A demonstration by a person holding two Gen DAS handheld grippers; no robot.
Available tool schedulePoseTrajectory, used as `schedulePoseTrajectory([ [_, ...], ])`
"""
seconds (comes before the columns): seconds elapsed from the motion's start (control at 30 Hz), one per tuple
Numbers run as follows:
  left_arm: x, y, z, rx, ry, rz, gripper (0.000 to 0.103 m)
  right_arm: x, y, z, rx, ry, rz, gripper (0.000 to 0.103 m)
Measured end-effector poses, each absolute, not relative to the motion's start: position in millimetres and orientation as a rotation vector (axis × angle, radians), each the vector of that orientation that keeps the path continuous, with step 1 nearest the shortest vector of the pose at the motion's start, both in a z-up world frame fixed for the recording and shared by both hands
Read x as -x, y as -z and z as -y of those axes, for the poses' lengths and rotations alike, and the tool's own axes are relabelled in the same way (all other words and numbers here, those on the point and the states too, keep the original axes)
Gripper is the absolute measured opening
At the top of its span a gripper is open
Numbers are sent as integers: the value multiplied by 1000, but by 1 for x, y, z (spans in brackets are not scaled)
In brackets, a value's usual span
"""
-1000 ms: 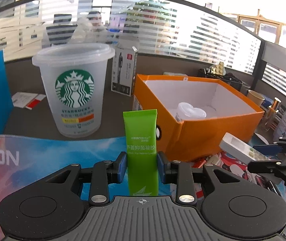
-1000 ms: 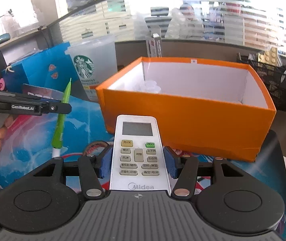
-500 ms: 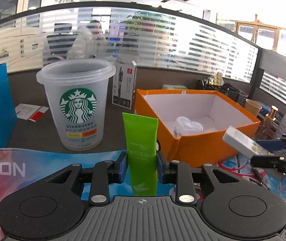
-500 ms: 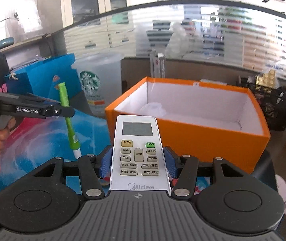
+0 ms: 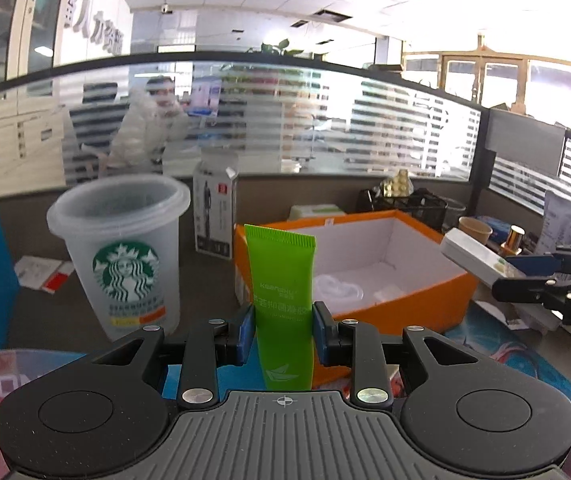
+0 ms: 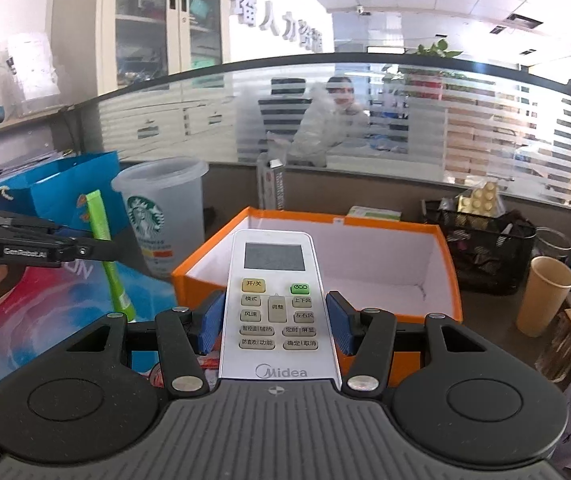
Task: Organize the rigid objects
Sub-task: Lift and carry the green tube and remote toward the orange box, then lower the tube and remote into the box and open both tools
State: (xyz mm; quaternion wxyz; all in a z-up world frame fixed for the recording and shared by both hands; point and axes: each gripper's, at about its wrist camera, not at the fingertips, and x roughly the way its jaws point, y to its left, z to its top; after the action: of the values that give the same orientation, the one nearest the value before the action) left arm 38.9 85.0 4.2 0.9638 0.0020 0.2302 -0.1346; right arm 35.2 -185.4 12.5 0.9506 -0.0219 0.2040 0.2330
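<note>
Gripping flat green plastic tube (image 5: 283, 304) | white rectangular remote (image 6: 275, 308) | orange box (image 5: 437, 300)

Each tool (image 5: 284, 334) (image 6: 274, 322) is matte black with a ribbed grey base, round side discs, silver screws and blue finger pads (image 6: 210, 322).

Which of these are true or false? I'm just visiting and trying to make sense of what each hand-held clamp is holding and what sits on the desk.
1. The left gripper clamps a green tube. True.
2. The right gripper holds a mobile phone. False: it holds a white Midea remote control.
3. The orange box is white inside. True.
4. The Starbucks cup lies on its side. False: it stands upright, left of the box.
5. The orange box holds nothing. False: a clear plastic item lies on its floor.
</note>
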Motion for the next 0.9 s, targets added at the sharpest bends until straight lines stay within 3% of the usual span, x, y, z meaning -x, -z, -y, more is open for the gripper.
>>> schedulePoseTrajectory([
  [0.6, -86, -61, -33, -32, 381, -392, 28, -59, -30, 203, 17, -424, -372, 51],
  [0.9, -170, -45, 11, -22, 413, -556, 28, -131, -29, 219, -31, -366, -464, 51],
])
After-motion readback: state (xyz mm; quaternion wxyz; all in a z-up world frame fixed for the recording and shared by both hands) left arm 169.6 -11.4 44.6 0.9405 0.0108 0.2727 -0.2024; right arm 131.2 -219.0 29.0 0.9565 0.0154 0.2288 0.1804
